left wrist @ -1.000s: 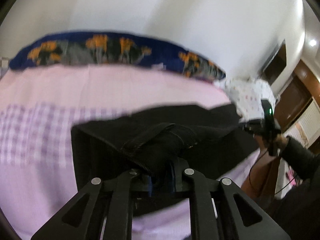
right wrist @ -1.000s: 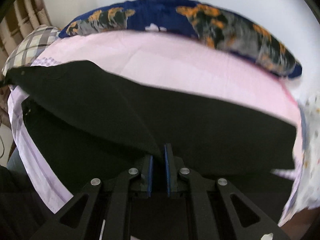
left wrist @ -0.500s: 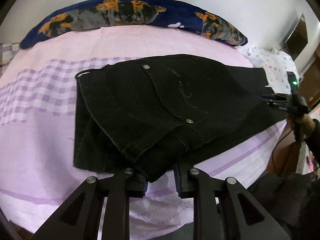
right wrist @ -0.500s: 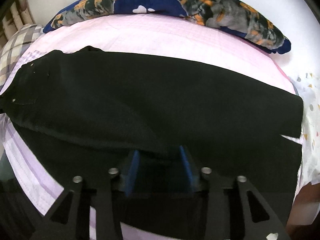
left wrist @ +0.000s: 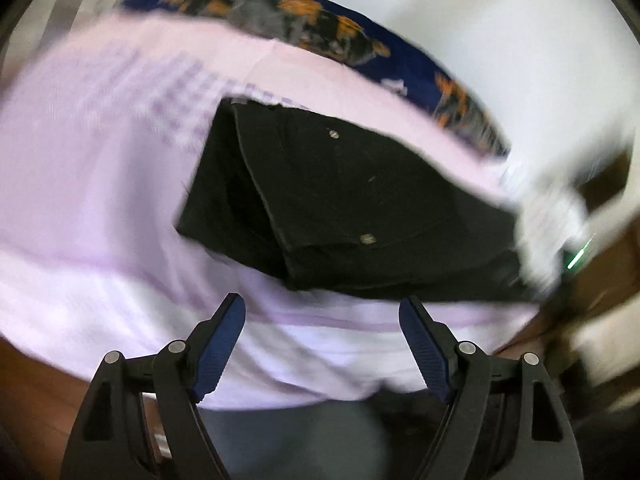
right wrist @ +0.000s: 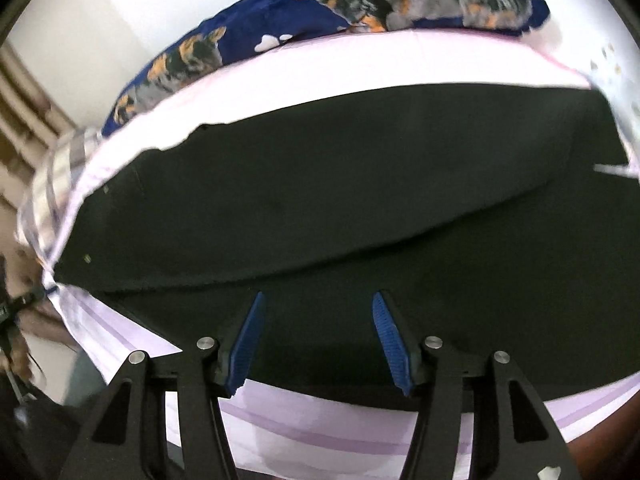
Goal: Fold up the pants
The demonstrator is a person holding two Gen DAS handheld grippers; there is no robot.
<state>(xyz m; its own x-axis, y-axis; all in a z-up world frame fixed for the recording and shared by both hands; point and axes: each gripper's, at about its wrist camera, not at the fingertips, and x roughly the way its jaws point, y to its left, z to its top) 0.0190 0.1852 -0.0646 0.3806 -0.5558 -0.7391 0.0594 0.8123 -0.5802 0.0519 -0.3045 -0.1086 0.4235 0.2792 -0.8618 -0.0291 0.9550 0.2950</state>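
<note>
Pants (left wrist: 340,200) lie folded on the pink-sheeted bed (left wrist: 100,200); left claw (left wrist: 322,312) and right claw (right wrist: 318,312) are opening, released, nothing gripped.

Black tool (left wrist: 322,322), blue ribbed pads (left wrist: 222,344), silver screws

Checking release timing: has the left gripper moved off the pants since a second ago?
Yes. The left gripper has backed toward the bed's near edge; its opening jaws are empty over the pink sheet, short of the black pants.

A pink-sheeted bed (left wrist: 100,200) carries folded black pants (left wrist: 340,200) and a blue pillow (right wrist: 280,28).
</note>
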